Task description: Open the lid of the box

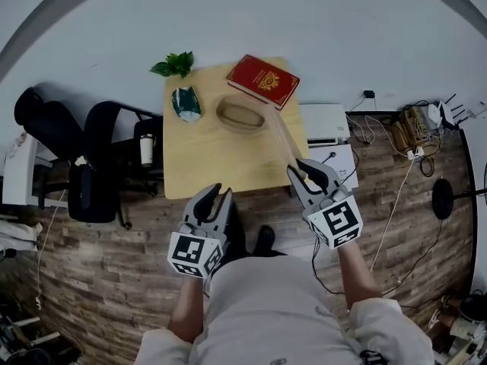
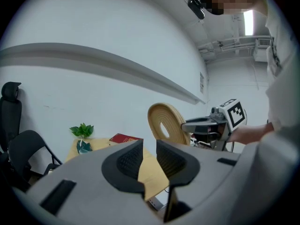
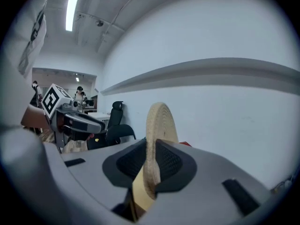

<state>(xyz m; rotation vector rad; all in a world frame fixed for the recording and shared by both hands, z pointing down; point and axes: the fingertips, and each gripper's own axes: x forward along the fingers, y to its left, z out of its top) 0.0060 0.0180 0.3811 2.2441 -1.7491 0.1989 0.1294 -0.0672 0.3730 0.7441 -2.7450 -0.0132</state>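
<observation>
Lid (image 3: 158, 125) of pale woven material is being held on edge in the right gripper (image 1: 300, 172), whose jaws are clamping its rim from both sides – the disc is standing upright between the pads and is reaching forward from them, clear of the table (image 1: 198, 162). In the left gripper view its underside is showing concentric rings around a paler centre.

To the left of that gripper, the left gripper (image 1: 218, 192) is hanging over the wooden floor just short of the table's near edge. Its jaws are standing partly apart with nothing between them; only the tabletop is showing through the gap.

Ahead of both grippers the light wooden table is carrying the rest. Forward of the right gripper and slightly to its left, just past the far end of the lid, the oval box (image 1: 240, 115) is sitting uncovered on the tabletop – its hollow is facing up. Farther ahead of the left gripper, a green packet (image 1: 186, 103) is lying left of the box. Beyond the box, a red book (image 1: 263, 80) is resting at the table's far edge, and farthest off, past the far left corner, a leafy plant (image 1: 175, 65) is showing
</observation>
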